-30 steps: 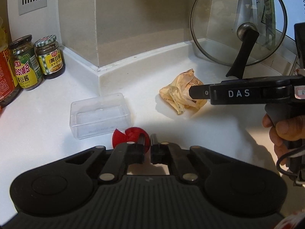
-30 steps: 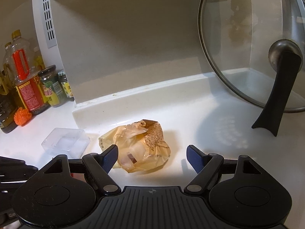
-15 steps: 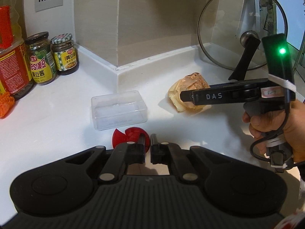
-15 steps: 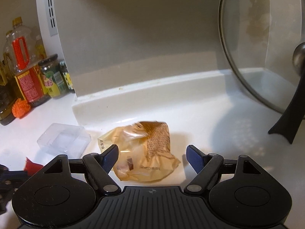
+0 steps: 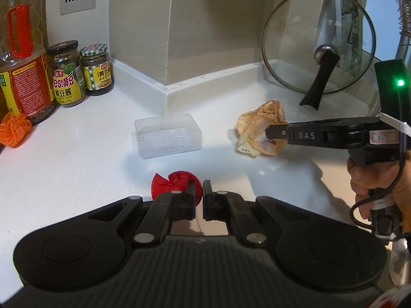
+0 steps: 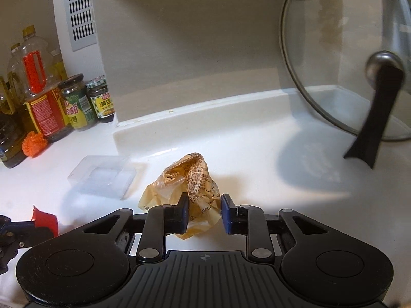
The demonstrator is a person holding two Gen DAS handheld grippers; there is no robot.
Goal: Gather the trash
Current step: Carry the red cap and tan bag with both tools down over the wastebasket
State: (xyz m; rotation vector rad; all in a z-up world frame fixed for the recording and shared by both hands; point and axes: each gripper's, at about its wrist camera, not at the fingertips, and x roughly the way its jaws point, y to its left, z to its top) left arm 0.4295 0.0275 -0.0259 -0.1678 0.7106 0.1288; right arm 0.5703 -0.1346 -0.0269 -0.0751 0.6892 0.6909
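Your right wrist view shows what the left hides: the right claw (image 6: 204, 211) clamps the crumpled, translucent tan wrapper (image 6: 191, 184) between both blue pads. From the left view, only one side of that grip shows. Your left claw (image 5: 198, 192) is pinched on a red plastic cap (image 5: 174, 183) over the white counter (image 5: 77, 159). Ahead of it lies a clear rectangular box (image 5: 168, 134), nothing visible inside.

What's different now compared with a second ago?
The right gripper has closed its wide-open fingers onto the crumpled wrapper, squeezing it narrower. The left gripper still pinches the red scrap. The clear box stayed put.
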